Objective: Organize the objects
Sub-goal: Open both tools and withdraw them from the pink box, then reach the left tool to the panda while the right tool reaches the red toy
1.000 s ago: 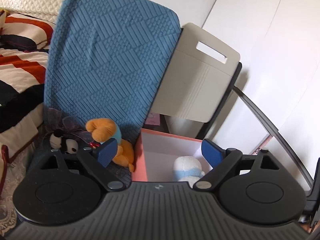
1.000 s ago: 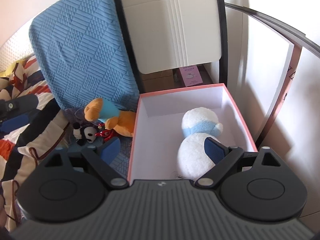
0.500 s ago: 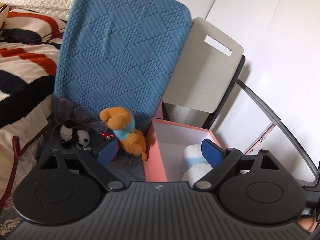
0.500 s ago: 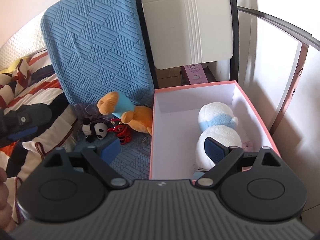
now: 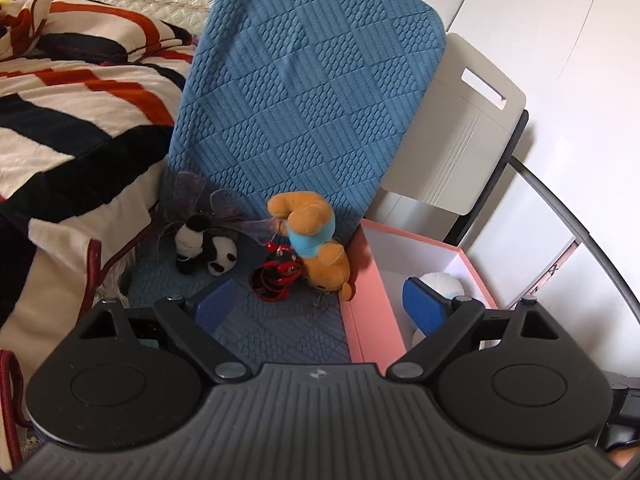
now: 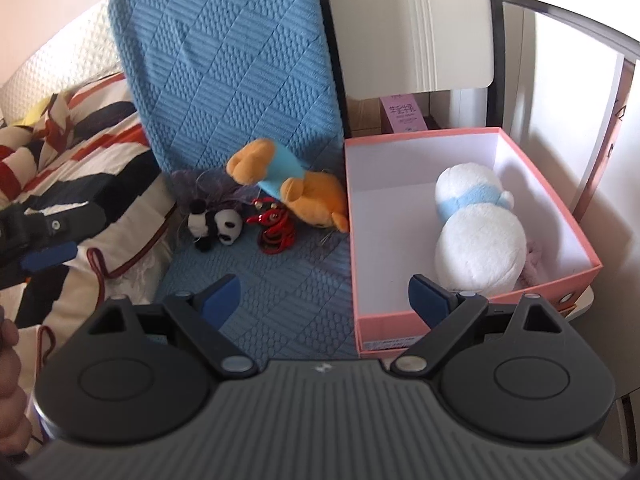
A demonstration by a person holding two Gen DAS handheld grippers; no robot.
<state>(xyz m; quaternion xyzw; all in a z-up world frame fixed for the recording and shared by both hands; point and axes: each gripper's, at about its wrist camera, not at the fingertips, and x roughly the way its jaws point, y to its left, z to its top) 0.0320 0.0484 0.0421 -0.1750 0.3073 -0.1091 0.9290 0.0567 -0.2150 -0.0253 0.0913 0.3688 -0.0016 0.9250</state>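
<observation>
Each tongs point(image 5: 320, 306) point(image 6: 326, 294) has a ribbed dark-grey body, two round black discs, black linkage arms with silvery pivot screws, blue pads point(image 5: 418, 306), and possibly a small logo

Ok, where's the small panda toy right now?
The panda toy lies on the blue mat, left of the red trinket and orange plush, outside the pink box.

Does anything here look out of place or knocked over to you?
Yes. One white plush snowman lies in the pink box, but three toys sit loose on the blue mat beside it. The orange plush bear is tipped head-down against the box wall, the small panda lies on its side, and a red trinket sits between them.
</observation>
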